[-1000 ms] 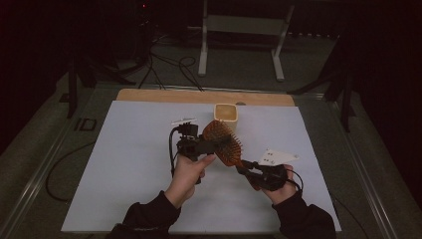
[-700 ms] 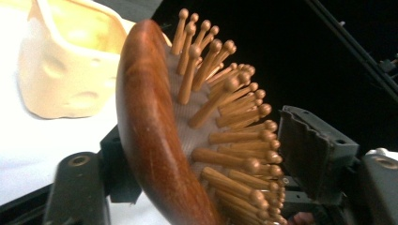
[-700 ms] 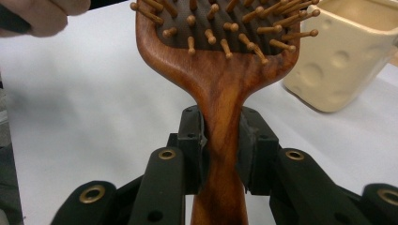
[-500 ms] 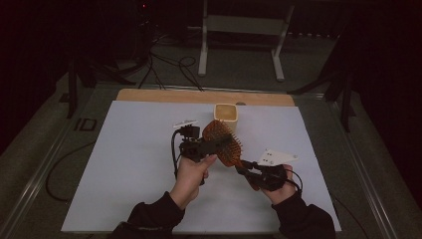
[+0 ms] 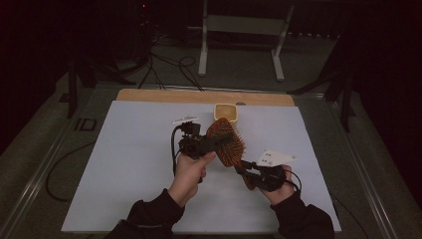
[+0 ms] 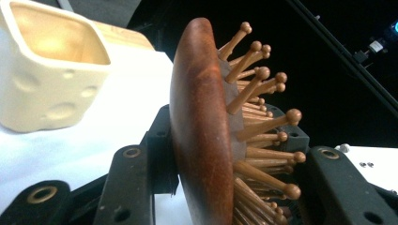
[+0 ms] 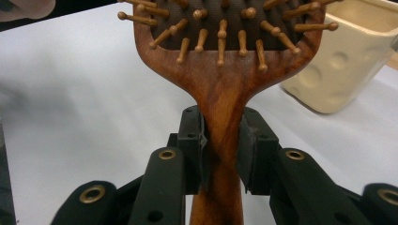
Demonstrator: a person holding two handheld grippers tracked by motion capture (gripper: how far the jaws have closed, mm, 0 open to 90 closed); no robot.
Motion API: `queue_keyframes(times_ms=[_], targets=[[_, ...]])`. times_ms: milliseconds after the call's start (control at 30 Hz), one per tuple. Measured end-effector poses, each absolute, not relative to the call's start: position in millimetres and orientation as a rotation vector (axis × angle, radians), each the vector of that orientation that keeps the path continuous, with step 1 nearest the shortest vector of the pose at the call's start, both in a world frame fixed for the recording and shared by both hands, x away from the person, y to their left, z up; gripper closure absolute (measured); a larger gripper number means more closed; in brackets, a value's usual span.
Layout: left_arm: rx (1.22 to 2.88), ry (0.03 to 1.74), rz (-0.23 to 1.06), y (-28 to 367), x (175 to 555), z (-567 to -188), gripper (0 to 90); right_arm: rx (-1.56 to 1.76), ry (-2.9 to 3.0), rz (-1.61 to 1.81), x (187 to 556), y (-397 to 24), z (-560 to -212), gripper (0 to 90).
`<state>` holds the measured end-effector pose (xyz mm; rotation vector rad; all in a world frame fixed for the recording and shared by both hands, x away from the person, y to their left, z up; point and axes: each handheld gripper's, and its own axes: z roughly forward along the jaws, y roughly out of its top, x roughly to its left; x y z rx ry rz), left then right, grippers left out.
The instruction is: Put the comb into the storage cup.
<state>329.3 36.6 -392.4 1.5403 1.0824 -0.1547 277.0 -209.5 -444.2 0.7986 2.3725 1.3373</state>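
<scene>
A: Where does the hairbrush [image 5: 226, 142] sit?

B: Above the middle of the white desk [image 5: 124, 149], held between both tools. The right tool [image 7: 220, 140] has its two jaws pressed against the wooden handle, one on each side, just below the head. The left tool [image 6: 225, 159] straddles the head: one jaw lies against the smooth wooden back, the other stands on the bristle side, among the knobbed pins.

A: Is that left one closed tight?

B: It is clamped across the head, though the bristle-side jaw's contact is hidden by the pins.

A: And the hands?

B: In the high view, the left hand [image 5: 191, 172] reaches up from six o'clock, holding its tool toward one o'clock. The right hand [image 5: 278, 186] sits at about four o'clock from the brush, its tool pointing toward ten o'clock.

A: Anything else?

B: A cream cup [image 5: 225, 112] stands at twelve o'clock from the brush, near the desk's far edge.
</scene>
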Motion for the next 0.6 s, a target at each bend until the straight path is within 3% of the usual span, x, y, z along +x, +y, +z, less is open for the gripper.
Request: queue_keyframes(times_ms=[467, 600], targets=[[1.584, 1.017, -0.086, 28, 323, -380, 57.3, 0.806, 2.353, 1.376, 277, -211, -442, 72.8], [1.589, 0.994, -0.053, 26, 321, -376, 57.4, 0.85, 2.339, 1.426, 278, -214, -442, 58.4]])
